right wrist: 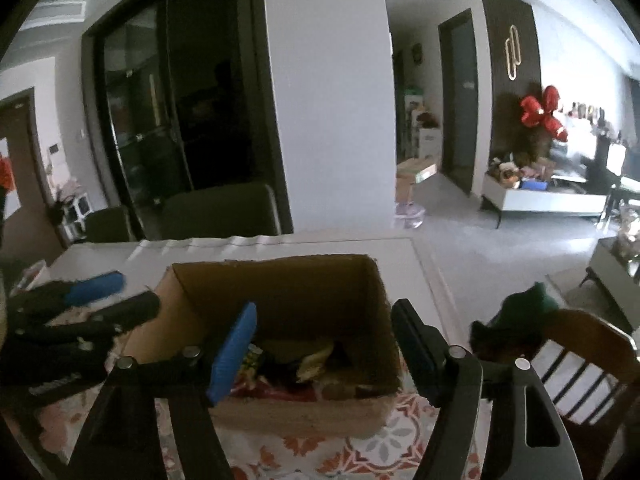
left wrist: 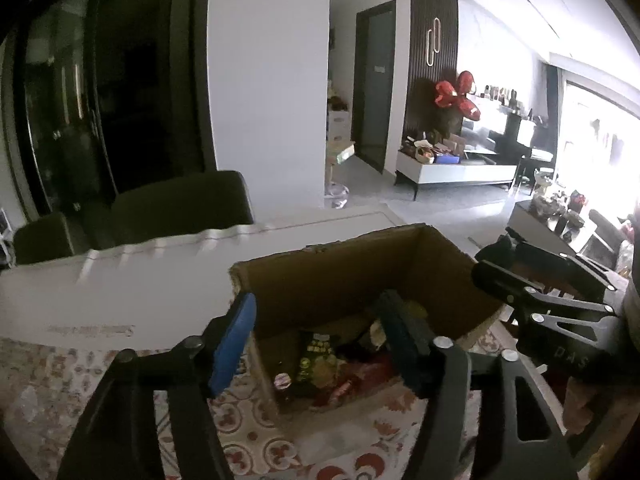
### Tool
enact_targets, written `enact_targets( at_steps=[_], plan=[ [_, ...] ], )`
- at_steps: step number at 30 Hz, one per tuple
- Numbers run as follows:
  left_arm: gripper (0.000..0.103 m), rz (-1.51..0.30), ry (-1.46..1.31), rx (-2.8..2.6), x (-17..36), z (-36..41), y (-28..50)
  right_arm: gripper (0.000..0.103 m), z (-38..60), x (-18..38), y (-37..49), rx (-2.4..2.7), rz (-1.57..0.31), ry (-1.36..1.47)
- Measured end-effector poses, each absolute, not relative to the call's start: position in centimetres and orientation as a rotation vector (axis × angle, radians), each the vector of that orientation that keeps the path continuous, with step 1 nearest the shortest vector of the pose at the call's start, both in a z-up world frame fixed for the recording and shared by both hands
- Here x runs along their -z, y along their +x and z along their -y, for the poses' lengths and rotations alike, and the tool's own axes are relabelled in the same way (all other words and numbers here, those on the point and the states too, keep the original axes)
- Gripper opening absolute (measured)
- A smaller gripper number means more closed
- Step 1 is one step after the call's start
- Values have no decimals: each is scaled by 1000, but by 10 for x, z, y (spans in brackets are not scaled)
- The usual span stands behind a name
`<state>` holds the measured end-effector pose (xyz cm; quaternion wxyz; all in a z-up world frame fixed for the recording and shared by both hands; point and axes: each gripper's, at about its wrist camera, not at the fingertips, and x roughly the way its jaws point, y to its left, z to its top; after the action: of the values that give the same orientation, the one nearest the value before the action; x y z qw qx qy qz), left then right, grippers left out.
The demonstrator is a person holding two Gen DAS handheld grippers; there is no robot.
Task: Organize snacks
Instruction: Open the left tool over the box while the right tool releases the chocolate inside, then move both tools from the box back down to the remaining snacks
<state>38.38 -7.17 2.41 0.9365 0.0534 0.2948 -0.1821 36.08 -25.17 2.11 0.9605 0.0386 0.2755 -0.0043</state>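
An open cardboard box [left wrist: 344,272] stands on a patterned tablecloth; it also shows in the right wrist view [right wrist: 280,292]. Several snack packets [left wrist: 320,364] lie in its bottom, among them a dark green and yellow bag; they show in the right wrist view too [right wrist: 308,360]. My left gripper [left wrist: 320,340] is open and empty, held above the box's near left side. My right gripper [right wrist: 324,344] is open and empty, held over the box's near wall. The right gripper shows at the right of the left wrist view [left wrist: 540,292], and the left gripper at the left of the right wrist view [right wrist: 96,300].
The patterned tablecloth [left wrist: 280,432] covers the near part of a white table [left wrist: 140,292]. Dark chairs [left wrist: 180,204] stand behind the table. A wooden chair [right wrist: 580,372] with a dark green cloth [right wrist: 524,304] stands to the right. A white pillar [right wrist: 328,100] rises beyond.
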Motion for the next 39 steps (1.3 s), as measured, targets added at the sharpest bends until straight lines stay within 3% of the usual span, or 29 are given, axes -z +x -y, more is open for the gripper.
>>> enact_targets(
  at_steps=[2,4,22,39],
  plan=[
    [72,-585,115,362,-25,68,372,72,249,-21,353,15,-563,67],
    [73,-563,124,353,-27,64,358,75,247,-21,342,17,-558,57],
    [75,-472,196,454,-21,73,257,75,251,-29,235,67,-467,46],
    [73,-528,310,618,33,99,217,75,256,24,187,35,-607,-12]
  ],
)
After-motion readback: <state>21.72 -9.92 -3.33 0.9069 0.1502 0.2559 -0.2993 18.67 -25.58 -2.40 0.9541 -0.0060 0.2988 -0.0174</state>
